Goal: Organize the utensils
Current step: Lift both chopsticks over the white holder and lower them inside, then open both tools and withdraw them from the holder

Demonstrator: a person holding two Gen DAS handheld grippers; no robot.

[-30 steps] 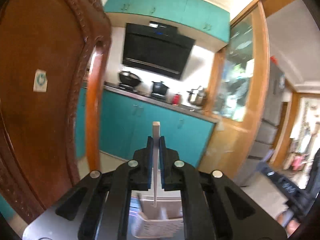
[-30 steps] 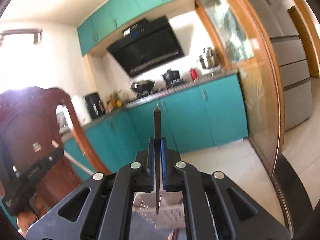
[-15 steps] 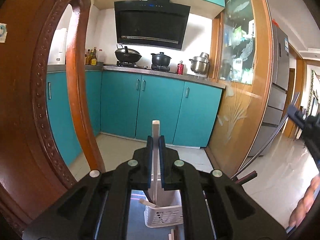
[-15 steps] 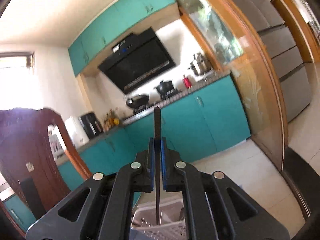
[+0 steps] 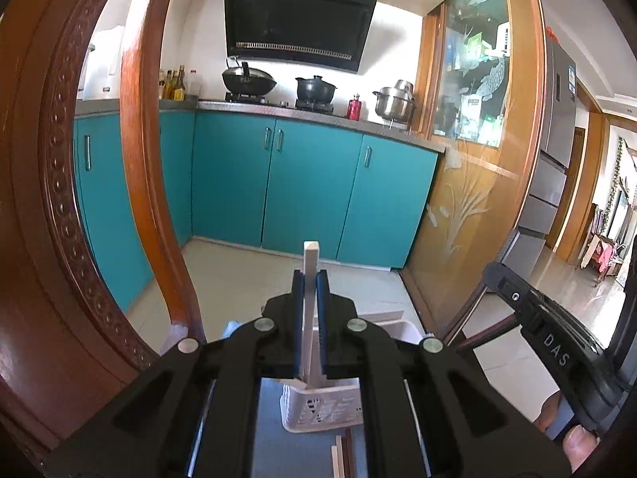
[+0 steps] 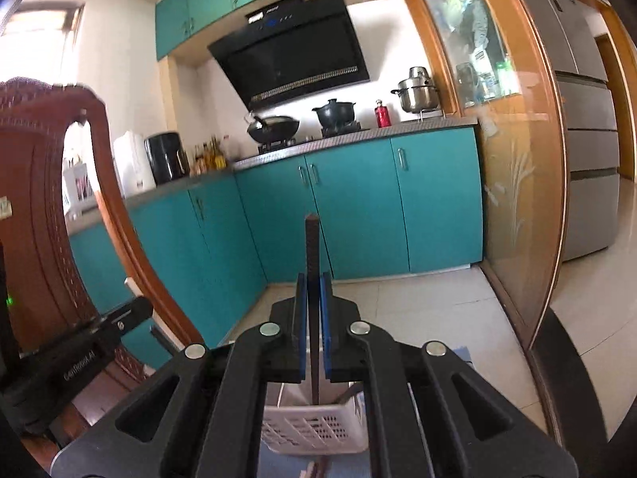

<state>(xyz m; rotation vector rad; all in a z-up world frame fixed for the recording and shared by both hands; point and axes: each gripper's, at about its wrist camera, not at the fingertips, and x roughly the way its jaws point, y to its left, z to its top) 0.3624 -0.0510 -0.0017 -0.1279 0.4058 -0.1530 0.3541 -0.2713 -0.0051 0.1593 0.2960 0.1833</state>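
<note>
The left claw [image 5: 310, 279] is closed tight on a pale, cream-coloured chopstick [image 5: 311, 263], which stands upright between the blue pads with its square top poking out above the fingertips and its lower end reaching down toward a white slotted basket [image 5: 318, 406]. The basket sits just below and ahead of that claw on a blue-grey tabletop [image 5: 270, 438]. Nearer than the basket, at the bottom edge of the left view, the ends of a few more sticks [image 5: 343, 454], pale and dark, lie flat on the tabletop.

The right claw [image 6: 314, 290] is clamped the same way on a dark chopstick [image 6: 312, 247], held upright, its tip down inside the same white basket [image 6: 310, 430], which lies directly beneath that claw. Another dark stick already leans inside the basket to the right of the held one.

Each claw shows up in the other's camera: the right one's black body comes in low on the right of the left view, with a thumb [image 5: 577, 444] on its handle, and the left one's black body sits low on the left of the right view.

To the left of both claws rises a carved reddish wooden chair back [image 5: 51, 183]. Beyond them run teal kitchen cabinets [image 5: 310, 187], with a wok [image 5: 249, 81], a black pot [image 5: 315, 89] and a steel pot [image 5: 394, 101] on the counter under a black range hood [image 5: 298, 24]
</note>
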